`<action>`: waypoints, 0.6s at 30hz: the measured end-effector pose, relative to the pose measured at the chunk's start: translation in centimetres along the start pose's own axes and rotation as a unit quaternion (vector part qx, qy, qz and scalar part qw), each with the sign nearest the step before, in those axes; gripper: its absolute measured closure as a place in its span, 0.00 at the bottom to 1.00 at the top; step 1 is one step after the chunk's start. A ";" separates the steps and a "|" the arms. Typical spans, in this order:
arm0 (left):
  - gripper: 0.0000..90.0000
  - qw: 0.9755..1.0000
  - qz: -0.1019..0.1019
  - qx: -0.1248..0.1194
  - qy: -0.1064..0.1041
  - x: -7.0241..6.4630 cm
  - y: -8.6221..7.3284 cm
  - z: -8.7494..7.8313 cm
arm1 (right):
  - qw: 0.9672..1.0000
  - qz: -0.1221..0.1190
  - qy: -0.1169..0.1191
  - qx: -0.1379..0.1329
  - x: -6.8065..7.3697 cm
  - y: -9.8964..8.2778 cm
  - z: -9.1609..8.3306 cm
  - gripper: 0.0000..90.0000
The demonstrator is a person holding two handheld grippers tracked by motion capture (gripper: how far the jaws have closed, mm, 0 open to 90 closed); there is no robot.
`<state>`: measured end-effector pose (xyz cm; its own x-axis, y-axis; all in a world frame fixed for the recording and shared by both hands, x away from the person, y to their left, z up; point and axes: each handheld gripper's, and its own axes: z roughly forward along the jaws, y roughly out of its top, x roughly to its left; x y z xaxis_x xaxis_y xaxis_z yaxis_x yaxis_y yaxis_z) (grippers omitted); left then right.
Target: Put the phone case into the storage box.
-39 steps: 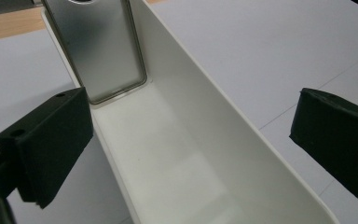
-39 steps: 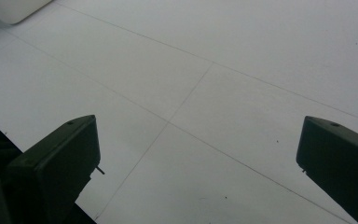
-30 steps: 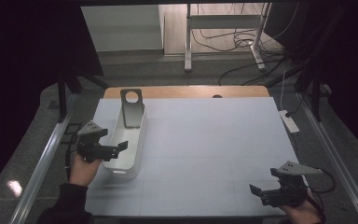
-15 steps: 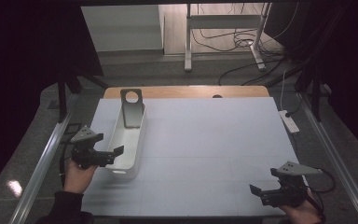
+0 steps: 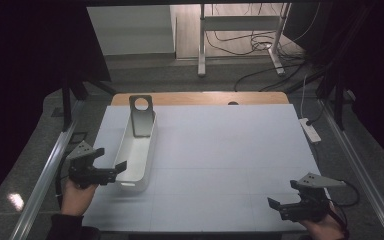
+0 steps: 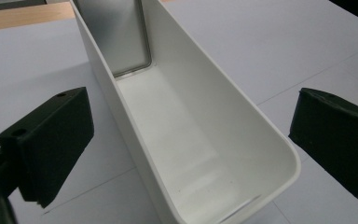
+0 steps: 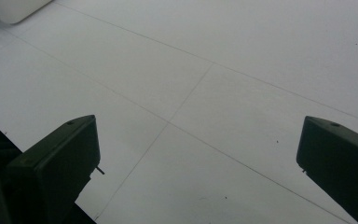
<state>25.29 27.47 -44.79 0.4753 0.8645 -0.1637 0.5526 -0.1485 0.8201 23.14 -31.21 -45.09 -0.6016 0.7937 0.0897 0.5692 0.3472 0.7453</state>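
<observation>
The near end of the white bin [image 6: 186,140] is cut off in your left gripper view, and whether the grey metal plate [image 5: 141,115] leaning upright in its far end touches the floor cannot be confirmed. Your left gripper [image 5: 109,165] stands wide, jaws either side of the bin's near end, touching nothing. Your right gripper [image 5: 276,205] is wide and empty over the white table [image 5: 230,150]. Count: one bin, one plate, two grippers.

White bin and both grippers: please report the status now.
Left gripper open, jaws astride white bin near end. Right gripper open, idle over table. Nothing in the way.
</observation>
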 end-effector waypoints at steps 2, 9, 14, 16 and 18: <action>0.00 1.000 -0.002 -0.001 0.002 0.0 -0.2 -0.3 | 1.000 0.000 0.000 0.000 0.0 0.0 0.0 0.00; 0.00 1.000 -0.003 -0.005 0.008 -0.1 -0.7 -1.0 | 1.000 0.001 0.000 0.000 0.0 0.0 0.0 0.00; 0.00 1.000 -0.005 -0.006 0.011 -0.2 -1.0 -1.4 | 1.000 0.000 0.000 0.000 0.0 0.0 0.0 0.00; 0.00 1.000 -0.004 -0.005 0.014 -0.3 -1.3 -1.7 | 1.000 0.000 0.000 0.000 0.0 0.0 0.0 0.00; 0.00 1.000 -0.003 -0.005 0.015 -0.4 -1.5 -1.8 | 1.000 0.000 0.000 0.000 0.0 0.0 0.0 0.00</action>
<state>23.07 28.22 -44.94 0.4507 0.8796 -0.1521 0.5487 -0.1386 0.8244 23.14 -31.20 -45.09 -0.6015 0.7940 0.0886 0.5689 0.3478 0.7452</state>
